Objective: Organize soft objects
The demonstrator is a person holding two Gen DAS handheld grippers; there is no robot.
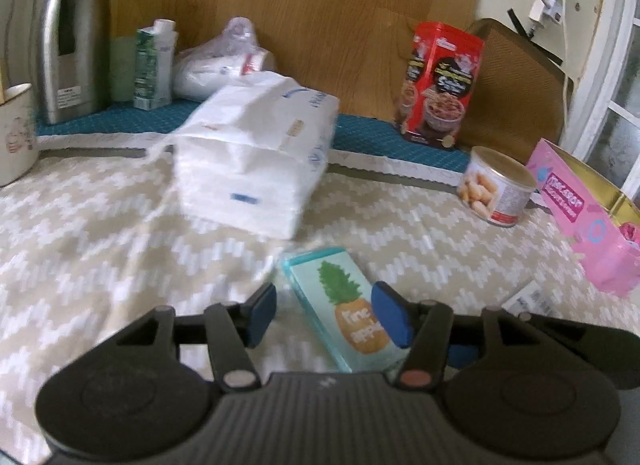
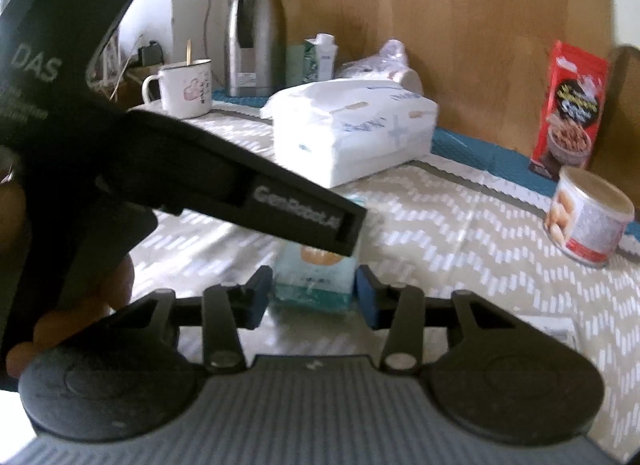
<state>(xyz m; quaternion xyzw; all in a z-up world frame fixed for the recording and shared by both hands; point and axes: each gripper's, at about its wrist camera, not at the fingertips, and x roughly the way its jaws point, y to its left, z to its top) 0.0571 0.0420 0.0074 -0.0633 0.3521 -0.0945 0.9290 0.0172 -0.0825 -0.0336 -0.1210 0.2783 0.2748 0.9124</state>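
Note:
A small teal tissue pack with a pineapple print (image 1: 348, 311) lies on the chevron tablecloth (image 1: 100, 233). My left gripper (image 1: 326, 315) is open, its blue pads on either side of the pack. In the right wrist view the same pack (image 2: 316, 275) sits between the open pads of my right gripper (image 2: 314, 293), with the left gripper's black body (image 2: 256, 201) crossing above it. A large white pack of napkins (image 1: 256, 153) lies further back; it also shows in the right wrist view (image 2: 352, 133).
Along the back stand a steel thermos (image 1: 74, 37), a small carton (image 1: 154, 65), a bagged item (image 1: 224, 61) and a red box (image 1: 440, 85). A tin can (image 1: 496, 189) and a pink box (image 1: 580, 209) are at the right. A white mug (image 2: 186, 87) stands at the left.

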